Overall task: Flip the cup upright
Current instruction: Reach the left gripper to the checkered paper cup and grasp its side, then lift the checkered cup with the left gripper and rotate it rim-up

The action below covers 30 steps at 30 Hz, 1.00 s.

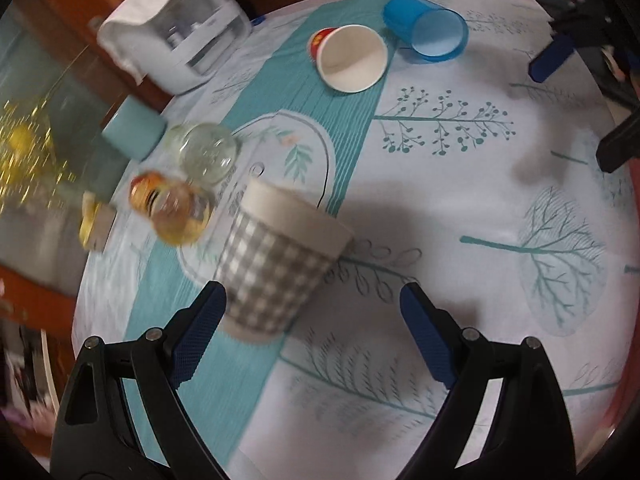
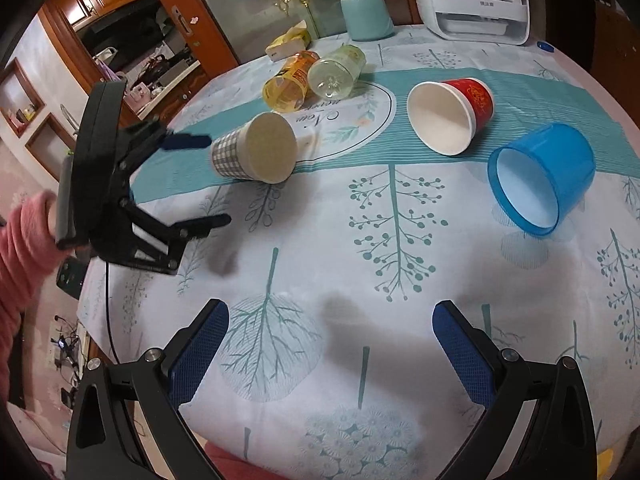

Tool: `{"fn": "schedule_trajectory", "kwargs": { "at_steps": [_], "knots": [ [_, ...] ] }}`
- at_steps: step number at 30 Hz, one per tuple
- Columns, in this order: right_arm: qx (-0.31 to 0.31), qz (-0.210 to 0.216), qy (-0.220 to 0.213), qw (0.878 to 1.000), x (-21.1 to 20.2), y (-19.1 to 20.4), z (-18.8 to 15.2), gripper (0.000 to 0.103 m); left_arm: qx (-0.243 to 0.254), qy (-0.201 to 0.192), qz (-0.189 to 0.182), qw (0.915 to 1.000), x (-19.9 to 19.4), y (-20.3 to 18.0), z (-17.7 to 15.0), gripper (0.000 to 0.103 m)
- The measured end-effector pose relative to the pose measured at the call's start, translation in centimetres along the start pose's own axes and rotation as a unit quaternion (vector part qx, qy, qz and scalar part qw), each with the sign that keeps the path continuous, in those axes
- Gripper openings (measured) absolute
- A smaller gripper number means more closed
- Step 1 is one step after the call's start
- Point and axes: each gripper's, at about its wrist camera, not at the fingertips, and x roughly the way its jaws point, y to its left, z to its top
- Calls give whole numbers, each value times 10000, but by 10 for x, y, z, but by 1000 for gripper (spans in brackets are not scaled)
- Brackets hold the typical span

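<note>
Where teal runner point(image 2: 520, 92) crosses tree-print tablecloth point(image 2: 360, 280), checked cup point(image 2: 256, 152) lies sideways.

Grey-checked cup point(image 2: 256, 148) lies on its side on the teal runner point(image 2: 520, 92).

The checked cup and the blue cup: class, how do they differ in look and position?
The checked cup is grey-and-white patterned and opaque; the blue cup is plain, see-through plastic. The checked cup looks smaller than the blue cup. The checked cup lies next to the left hand-held gripper; the blue cup lies far from it. Both lie on their sides.
</note>
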Motion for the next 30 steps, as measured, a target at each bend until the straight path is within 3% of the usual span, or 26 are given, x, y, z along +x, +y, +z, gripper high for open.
{"fn": "schedule_trajectory", "kwargs": {
  "at_steps": [3,12,17,22,26,30],
  "knots": [
    [127,-30,8,9999,4,-5,3,103,394,-214,102,9989,7,3,3,79],
    [323,-140,-56,9994,11,-18,13,103,498,-158,-31,9986,36,27,16,78],
    [340,-174,-114,9992,15,-24,16,103,577,-132,-269,9979,51,29,21,56],
    [319,-96,-106,9994,16,-26,16,103,628,-133,-286,9975,51,22,24,56],
    [420,-57,-90,9991,16,-32,16,103,355,50,-341,9988,45,15,26,56],
    [497,-51,-138,9987,11,-38,14,103,-378,115,-564,9976,29,10,27,56]
  ]
}}
